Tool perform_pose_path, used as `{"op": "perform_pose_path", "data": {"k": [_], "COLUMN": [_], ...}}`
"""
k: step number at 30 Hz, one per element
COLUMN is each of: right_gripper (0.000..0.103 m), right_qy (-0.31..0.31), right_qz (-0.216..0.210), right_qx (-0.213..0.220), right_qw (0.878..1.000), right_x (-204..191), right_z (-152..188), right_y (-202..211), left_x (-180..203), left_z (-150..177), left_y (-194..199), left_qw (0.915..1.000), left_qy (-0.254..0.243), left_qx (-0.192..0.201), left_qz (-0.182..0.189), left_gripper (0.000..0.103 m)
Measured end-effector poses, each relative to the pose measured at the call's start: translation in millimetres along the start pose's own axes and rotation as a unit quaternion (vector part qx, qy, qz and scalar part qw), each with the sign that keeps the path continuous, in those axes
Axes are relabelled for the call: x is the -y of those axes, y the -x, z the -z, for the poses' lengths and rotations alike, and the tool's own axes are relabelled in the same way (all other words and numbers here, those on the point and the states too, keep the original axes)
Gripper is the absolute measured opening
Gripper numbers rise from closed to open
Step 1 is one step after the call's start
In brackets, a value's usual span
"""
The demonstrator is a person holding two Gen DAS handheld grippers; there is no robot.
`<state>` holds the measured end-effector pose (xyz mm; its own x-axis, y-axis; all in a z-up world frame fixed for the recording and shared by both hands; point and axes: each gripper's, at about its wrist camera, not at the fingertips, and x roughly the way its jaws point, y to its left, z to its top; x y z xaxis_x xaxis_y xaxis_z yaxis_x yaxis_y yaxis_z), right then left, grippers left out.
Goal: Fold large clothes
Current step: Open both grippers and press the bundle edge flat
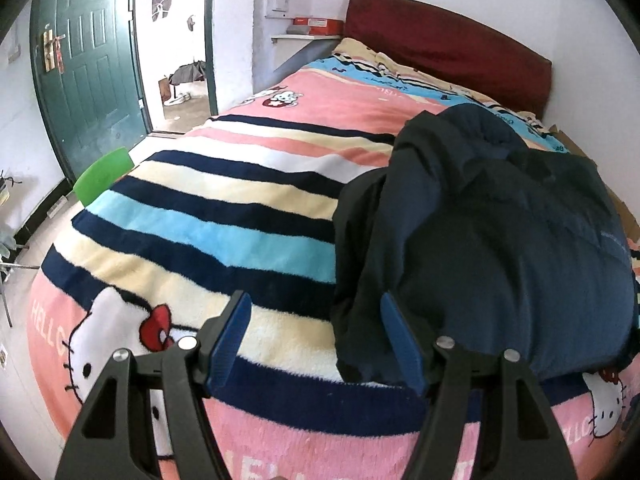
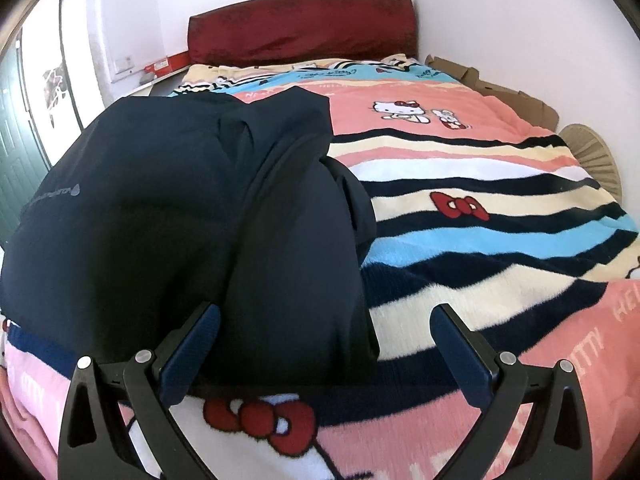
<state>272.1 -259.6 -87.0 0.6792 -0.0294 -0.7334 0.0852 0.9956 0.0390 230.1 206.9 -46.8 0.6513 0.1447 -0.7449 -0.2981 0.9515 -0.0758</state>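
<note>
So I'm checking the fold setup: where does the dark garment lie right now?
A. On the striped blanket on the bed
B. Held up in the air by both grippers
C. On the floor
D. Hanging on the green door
A: the dark garment lies bunched on the striped blanket, both grippers open and empty.

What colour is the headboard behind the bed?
Dark red headboard, clearest in the right wrist view.

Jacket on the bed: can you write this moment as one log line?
jacket: heaped on blanket | left hand-held gripper: open, empty | right hand-held gripper: open, empty
</note>
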Motion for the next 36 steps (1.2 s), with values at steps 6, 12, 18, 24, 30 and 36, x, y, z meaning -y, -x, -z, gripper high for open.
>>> {"op": "perform_pose_path", "data": {"k": [6, 12, 18, 24, 30, 36], "right_gripper": [0.103, 0.103, 0.103, 0.103, 0.103, 0.103], "right_qy": [-0.005, -0.012, -0.005, 0.008, 0.006, 0.009], "right_qz": [-0.002, -0.021, -0.032, -0.032, -0.039, -0.04], "right_qx": [0.006, 0.025, 0.025, 0.024, 0.012, 0.01], "right_qw": [1.0, 0.999, 0.999, 0.999, 0.999, 0.999], "right_x": [1, -7, -20, -29, -26, -27], "right_z": [4, 10, 19, 26, 30, 29], "right_y": [11, 24, 21, 10, -7, -14], "left_x": [0, 18, 44, 57, 69, 74], "left_z": [4, 17, 25, 18, 16, 11], "left_y": [14, 28, 25, 9, -14, -33], "left_qw": [1.0, 0.9993, 0.998, 0.9986, 0.9987, 0.9986], "left_qy": [-0.001, -0.014, -0.032, -0.037, -0.048, -0.053], "left_qx": [0.009, 0.016, 0.016, 0.016, 0.008, 0.0], "left_qz": [0.003, 0.032, 0.052, 0.035, 0.015, 0.008], "left_gripper": [0.066, 0.066, 0.066, 0.066, 0.067, 0.075]}}
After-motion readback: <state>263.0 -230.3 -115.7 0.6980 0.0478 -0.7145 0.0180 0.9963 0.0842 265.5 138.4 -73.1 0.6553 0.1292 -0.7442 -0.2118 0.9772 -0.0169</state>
